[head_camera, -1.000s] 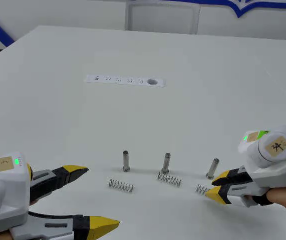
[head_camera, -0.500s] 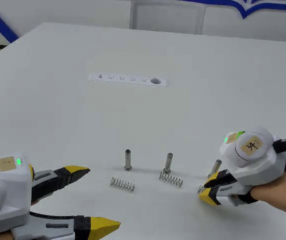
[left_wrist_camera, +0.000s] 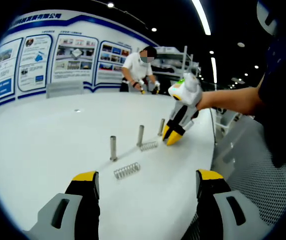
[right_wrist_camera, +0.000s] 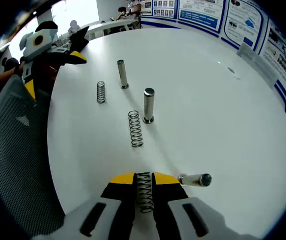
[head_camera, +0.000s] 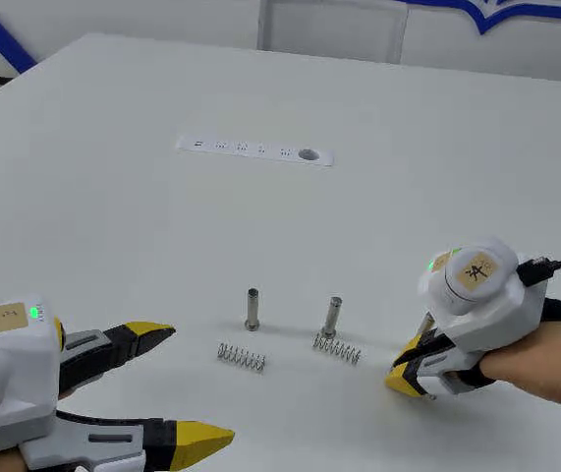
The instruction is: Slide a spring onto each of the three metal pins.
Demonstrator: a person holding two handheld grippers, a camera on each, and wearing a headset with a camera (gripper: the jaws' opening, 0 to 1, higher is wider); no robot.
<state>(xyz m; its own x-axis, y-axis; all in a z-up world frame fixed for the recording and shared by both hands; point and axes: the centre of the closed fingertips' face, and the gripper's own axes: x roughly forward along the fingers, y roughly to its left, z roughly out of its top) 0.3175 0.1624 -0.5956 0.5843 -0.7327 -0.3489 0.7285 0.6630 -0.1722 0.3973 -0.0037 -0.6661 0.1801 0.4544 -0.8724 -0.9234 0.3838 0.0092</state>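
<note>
Right tongs [right_wrist_camera: 143, 178] have just come down and now pinch the right spring [right_wrist_camera: 144, 194] beside its pin [right_wrist_camera: 195, 179] near the front edge of the desk [head_camera: 113, 216], ready to lift, while left tongs [head_camera: 199, 382] wait wide open and empty.

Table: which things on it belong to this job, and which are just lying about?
Job: left pin, middle pin, right pin, left spring, middle spring, third spring gripped by the right tool.
Lying about: power strip.
</note>
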